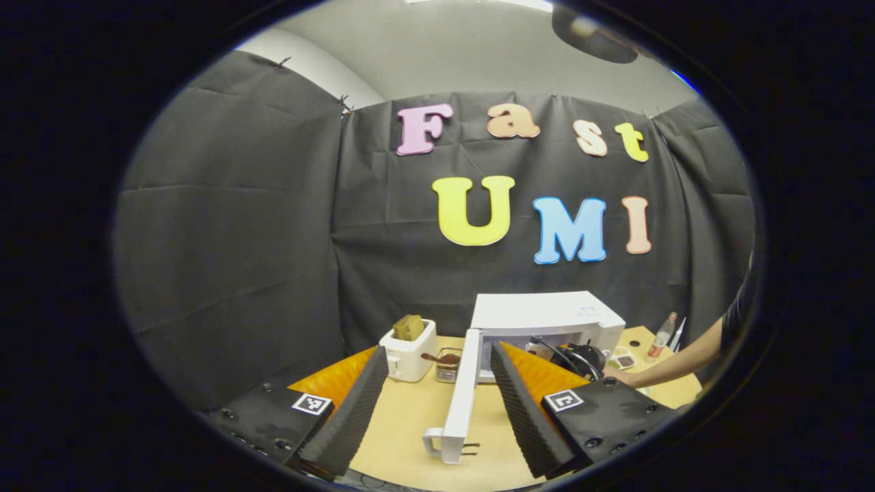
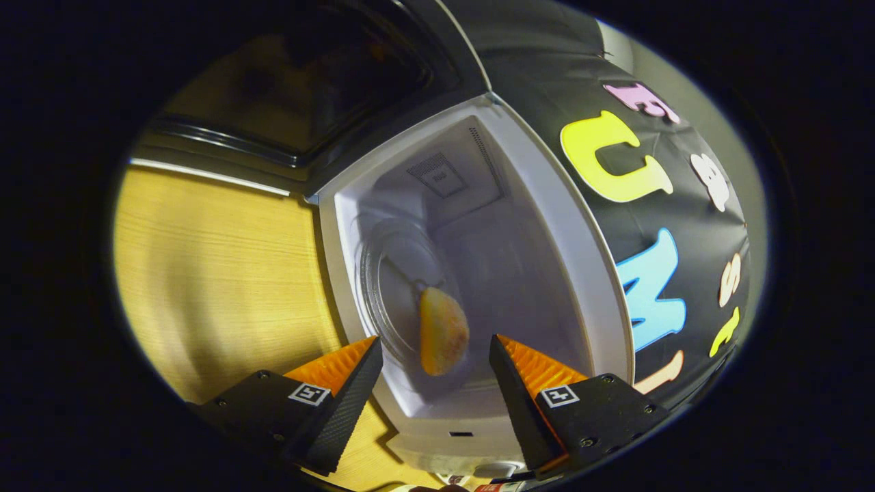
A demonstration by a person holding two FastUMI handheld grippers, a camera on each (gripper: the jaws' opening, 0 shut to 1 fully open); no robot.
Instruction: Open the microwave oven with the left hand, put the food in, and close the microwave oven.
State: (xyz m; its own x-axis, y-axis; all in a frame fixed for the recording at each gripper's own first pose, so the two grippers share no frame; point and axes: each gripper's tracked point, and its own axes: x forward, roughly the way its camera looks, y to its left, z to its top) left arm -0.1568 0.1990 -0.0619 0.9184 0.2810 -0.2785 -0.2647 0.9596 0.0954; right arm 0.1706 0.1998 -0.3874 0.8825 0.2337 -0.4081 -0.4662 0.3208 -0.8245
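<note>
While the left gripper (image 1: 432, 389) hangs back from the microwave oven (image 1: 547, 321), its fingers stand wide apart with nothing between them. Seen from the left gripper view, the oven sits on a wooden table (image 1: 410, 417) and its door (image 1: 459, 396) is swung fully out toward the camera, edge-on between the two fingers. Left of the oven stands a white toaster (image 1: 410, 352) with slices in its slots, and a small basket (image 1: 448, 365) sits between toaster and oven. At the oven's open front a person's arm (image 1: 673, 362) reaches in with the other gripper (image 1: 581, 357); a bottle (image 1: 662, 337) stands to the oven's right.

From the right gripper view — tilted steeply — the oven's white cavity (image 2: 472, 273) lies open just ahead. The food (image 2: 443, 331), a yellowish-orange piece, rests inside on the glass turntable (image 2: 389, 287). The right gripper (image 2: 435, 372) is spread open at the oven's mouth, its fingers either side of the food but not touching it. The dark door window (image 2: 294, 75) shows to the upper left of the cavity.
</note>
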